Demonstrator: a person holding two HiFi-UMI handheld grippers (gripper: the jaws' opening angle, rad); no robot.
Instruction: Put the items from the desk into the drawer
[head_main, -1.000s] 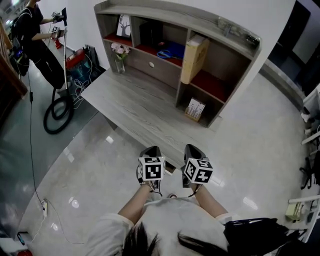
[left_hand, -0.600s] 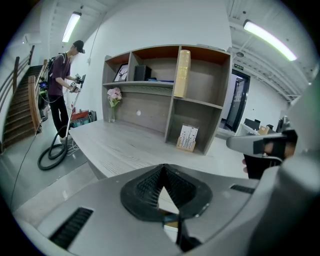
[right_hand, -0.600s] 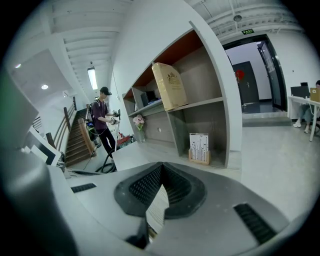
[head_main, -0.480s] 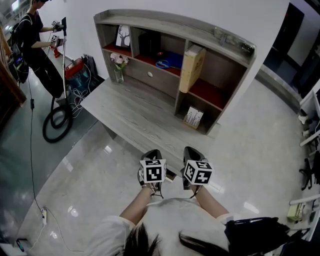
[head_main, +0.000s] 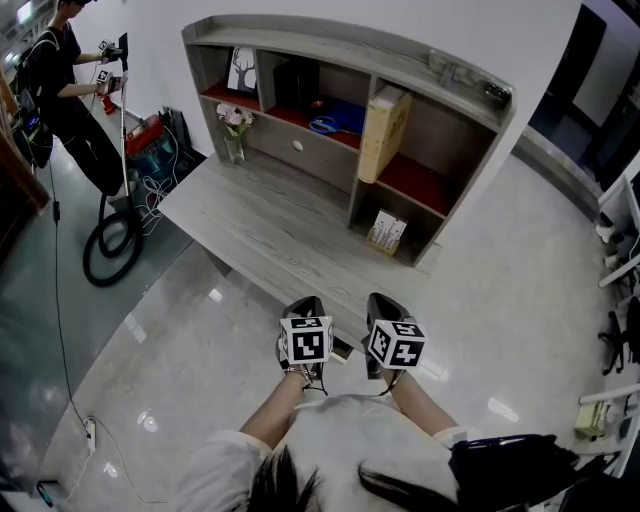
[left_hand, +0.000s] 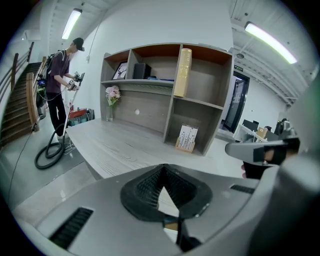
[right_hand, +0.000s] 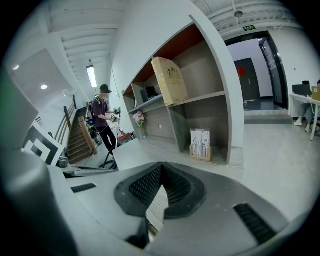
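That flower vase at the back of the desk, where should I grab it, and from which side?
Take the vase by its glass body, below the pink flowers, coming in level from the open front of the desk. It stands upright close to the shelf unit, so the back looks blocked, and the blooms cover its mouth, so a top-down grip risks crushing them.

A glossy pale floor meets a white wall, with strip lights on the ceiling.

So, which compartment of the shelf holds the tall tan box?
The upper right compartment: the tall tan box stands at its left side, above the compartment with the small card stand.
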